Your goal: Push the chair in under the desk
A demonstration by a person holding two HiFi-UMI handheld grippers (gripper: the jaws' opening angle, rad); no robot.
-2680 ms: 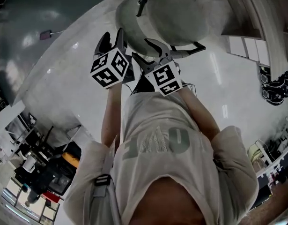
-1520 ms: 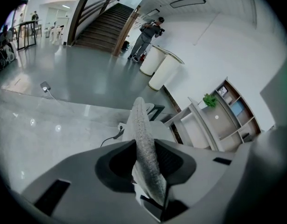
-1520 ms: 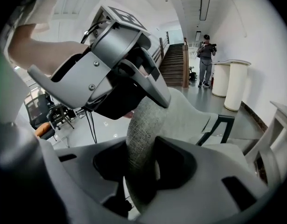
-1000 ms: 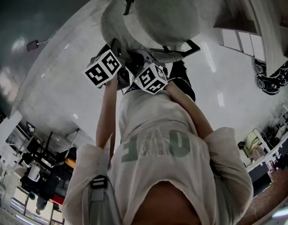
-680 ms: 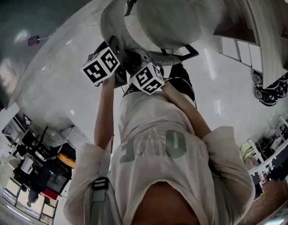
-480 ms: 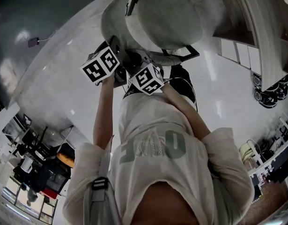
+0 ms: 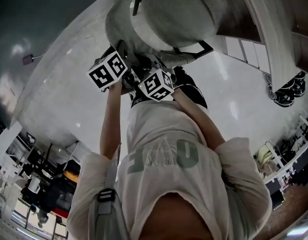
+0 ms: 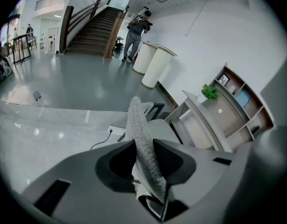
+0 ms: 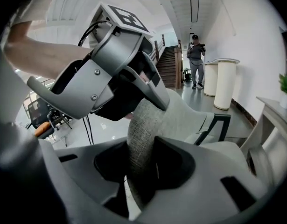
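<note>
The grey fabric chair (image 7: 169, 14) stands ahead of me with its seat toward a white desk (image 8: 195, 107). Both grippers clamp the top edge of the chair back (image 7: 138, 59), side by side. In the left gripper view, the left gripper (image 8: 143, 158) has the thin edge of the chair back (image 8: 139, 129) pressed between its jaws. The right gripper (image 9: 141, 167) is closing, with the thick chair back (image 9: 144, 125) filling its gap. The left gripper (image 9: 143, 94) shows just above it on the same edge. In the head view, both marker cubes sit close together, left gripper (image 7: 124, 54), right gripper (image 7: 147, 66).
A black armrest (image 9: 219, 121) juts from the chair. A wall shelf (image 8: 239, 101) stands behind the desk. A cable and floor socket (image 8: 111, 132) lie left of the chair. Far off, a person (image 8: 136, 29) stands by white cylinders (image 8: 156, 64) near a staircase (image 8: 87, 29). Dark objects (image 7: 286, 86) rest on the floor at right.
Since the earliest frame the two grippers have closed in together on the chair back's top edge. Over the last second they and the chair have barely shifted in view.
</note>
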